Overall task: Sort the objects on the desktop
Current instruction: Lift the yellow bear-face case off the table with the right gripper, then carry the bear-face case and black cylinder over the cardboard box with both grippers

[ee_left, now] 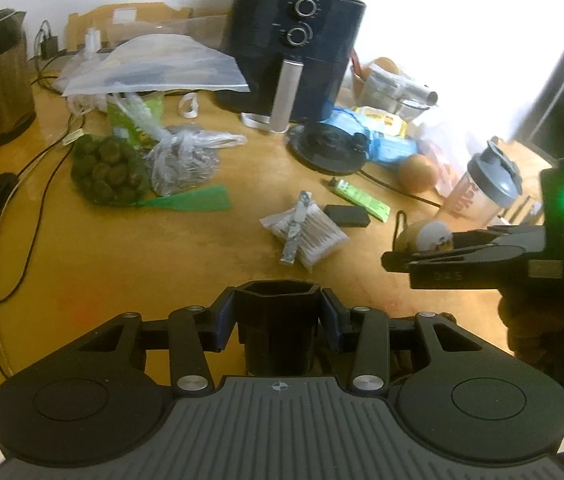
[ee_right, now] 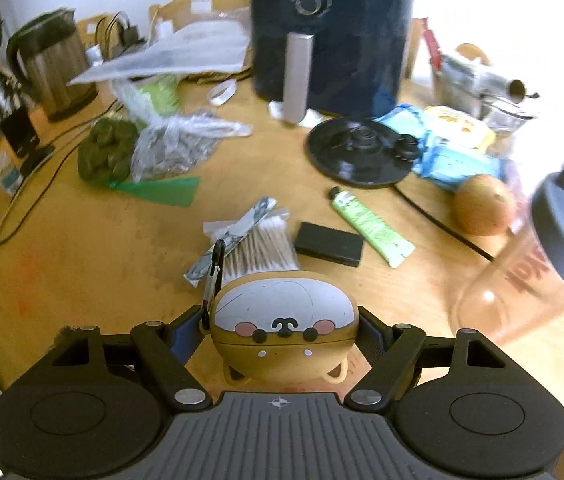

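Above the near table [ee_right: 122, 280], my right gripper [ee_right: 283, 334] clamps the earbud case [ee_right: 282, 336]; my left gripper [ee_left: 278, 312] clamps a black cup [ee_left: 278, 320], left of it.

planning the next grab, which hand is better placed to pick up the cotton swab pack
Neither is free: left gripper holds a black hexagonal cup, right gripper a cartoon earbud case. Right looks closer to the cotton swab pack.

Strong daylight from the upper right, blown out to white glare. Warm tint over the tabletop [ee_left: 122, 248]. Heavy fisheye bending and dark corners. Motion blur on the shaker bottle [ee_right: 541, 248].
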A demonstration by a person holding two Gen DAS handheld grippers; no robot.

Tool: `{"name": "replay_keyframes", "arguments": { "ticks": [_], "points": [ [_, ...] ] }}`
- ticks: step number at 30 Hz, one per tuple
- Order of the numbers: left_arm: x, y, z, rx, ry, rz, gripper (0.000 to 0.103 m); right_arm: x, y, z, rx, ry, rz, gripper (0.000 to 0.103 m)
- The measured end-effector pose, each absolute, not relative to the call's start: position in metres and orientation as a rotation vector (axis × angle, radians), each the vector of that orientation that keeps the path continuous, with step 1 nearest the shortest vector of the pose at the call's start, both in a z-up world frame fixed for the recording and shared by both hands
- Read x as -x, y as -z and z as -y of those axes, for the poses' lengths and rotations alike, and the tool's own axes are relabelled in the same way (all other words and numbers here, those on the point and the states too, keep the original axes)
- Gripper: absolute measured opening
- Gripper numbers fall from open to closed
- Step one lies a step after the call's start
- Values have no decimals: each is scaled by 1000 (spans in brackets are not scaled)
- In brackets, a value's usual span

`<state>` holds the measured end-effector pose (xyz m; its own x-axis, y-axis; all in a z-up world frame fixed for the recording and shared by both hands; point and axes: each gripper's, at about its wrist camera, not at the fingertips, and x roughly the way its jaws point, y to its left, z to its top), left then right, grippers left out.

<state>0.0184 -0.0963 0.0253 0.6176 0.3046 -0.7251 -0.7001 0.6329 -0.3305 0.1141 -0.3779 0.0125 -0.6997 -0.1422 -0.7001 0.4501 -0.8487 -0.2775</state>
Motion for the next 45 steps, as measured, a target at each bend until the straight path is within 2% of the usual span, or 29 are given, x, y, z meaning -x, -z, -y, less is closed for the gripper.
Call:
{"name": "replay_keyframes", "arguments": {
  "ticks": [27,45],
  "points": [
    [-47,-34,104,551,-503,-715,43,-181,-45,339,-956,2797,-438,80],
    [-60,-23,102,619,-470,-898,43,-175,-34,333,-1346,2693,-322,80]
  ]
}}
